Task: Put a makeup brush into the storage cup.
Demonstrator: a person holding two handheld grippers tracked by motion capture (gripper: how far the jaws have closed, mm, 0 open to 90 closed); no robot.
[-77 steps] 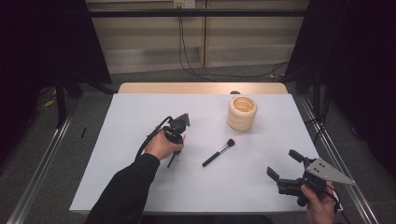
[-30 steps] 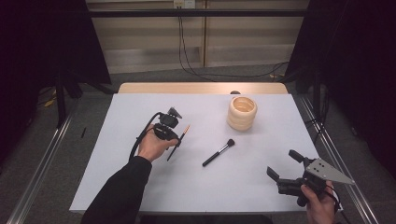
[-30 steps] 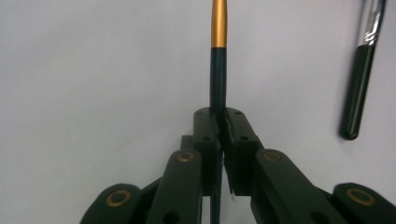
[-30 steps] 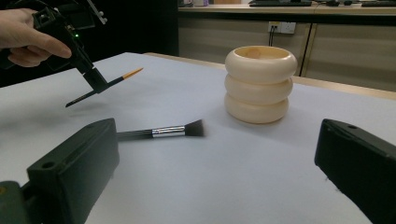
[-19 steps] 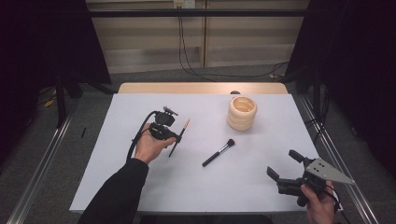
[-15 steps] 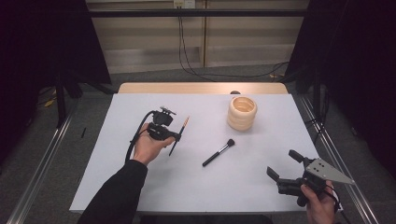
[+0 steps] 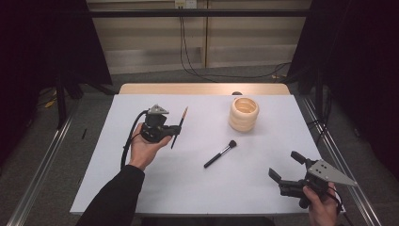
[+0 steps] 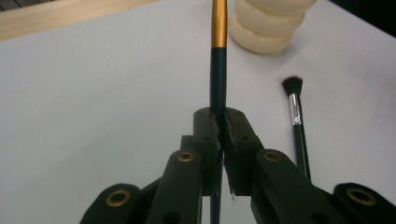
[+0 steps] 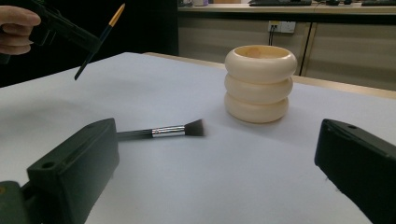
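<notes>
Your left gripper (image 7: 175, 130) is held up over the left-center of the white counter (image 7: 141, 183), jaws clamped on a thin dark brush w/ a gold band (image 7: 179, 126). In the left gripper view the brush (image 8: 218, 70) runs straight up btwn the closed jaws; its bristle end is cut off at the top edge. In the right gripper view the same brush (image 9: 100, 39) hangs tilted, clear of the counter, w/ your left hand (image 9: 16, 28) at the top left.

Your right gripper (image 7: 288, 169) sits low near the counter's front right corner, jaws wide apart, nothing btwn them.

A second brush, black handle, silver ferrule, dark bristles (image 7: 220, 154), lies flat near the counter's center. A cream ribbed holder (image 7: 243, 114), three stacked rings, open top, stands upright beyond it toward the far right, apart from both brushes.
</notes>
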